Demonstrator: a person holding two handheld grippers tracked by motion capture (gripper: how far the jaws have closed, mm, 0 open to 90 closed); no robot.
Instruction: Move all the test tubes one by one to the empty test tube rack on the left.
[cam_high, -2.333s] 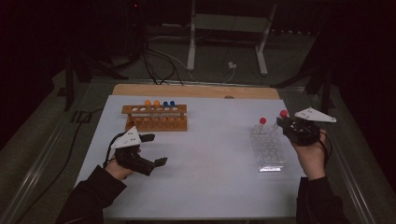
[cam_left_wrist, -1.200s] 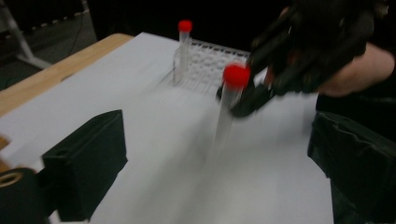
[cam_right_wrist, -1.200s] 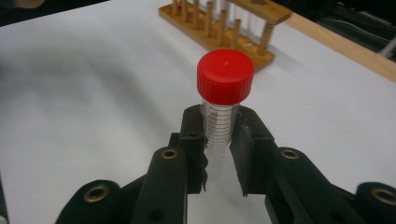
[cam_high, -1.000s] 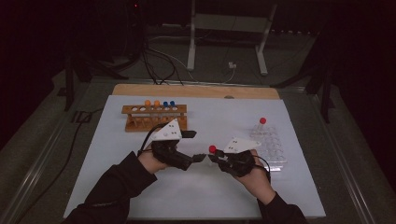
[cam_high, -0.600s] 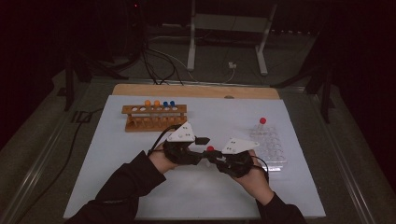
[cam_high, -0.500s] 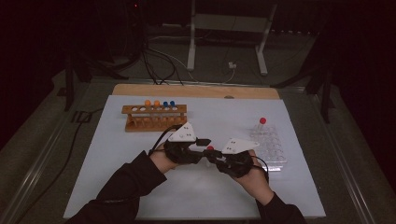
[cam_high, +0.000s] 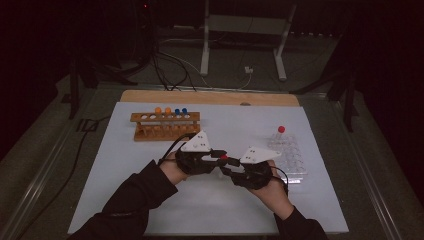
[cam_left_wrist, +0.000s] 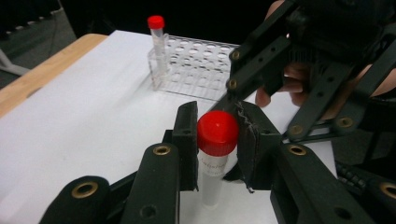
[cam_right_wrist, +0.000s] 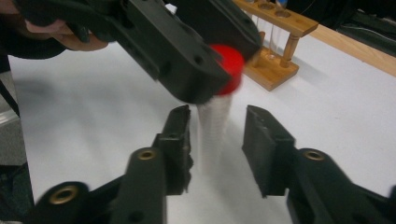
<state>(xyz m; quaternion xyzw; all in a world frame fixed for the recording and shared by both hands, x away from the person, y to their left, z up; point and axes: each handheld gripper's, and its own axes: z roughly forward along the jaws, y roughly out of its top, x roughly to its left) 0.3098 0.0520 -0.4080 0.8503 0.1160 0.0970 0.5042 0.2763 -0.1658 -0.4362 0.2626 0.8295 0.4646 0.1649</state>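
A clear tube with a red cap (cam_left_wrist: 217, 133) stands upright above the white sheet at the table's middle. My left gripper (cam_left_wrist: 217, 140) is shut on its cap (cam_high: 224, 157), a jaw pressed against each side. My right gripper (cam_right_wrist: 217, 140) faces it, open, its jaws standing apart on both sides of the tube's body (cam_right_wrist: 214, 119) with a gap to each. In the high view the left gripper (cam_high: 219, 155) and the right gripper (cam_high: 228, 166) meet tip to tip.
A clear plastic rack (cam_high: 290, 159) at the right holds one more red-capped tube (cam_high: 281, 131) at its far corner (cam_left_wrist: 156, 32). A wooden rack (cam_high: 165, 126) with orange- and blue-capped tubes stands at the back left (cam_right_wrist: 275, 60). White sheet lies bare around the hands.
My right gripper carried the red-capped tube from the clear rack to the middle. My left gripper moved right to meet it and now grips the cap.
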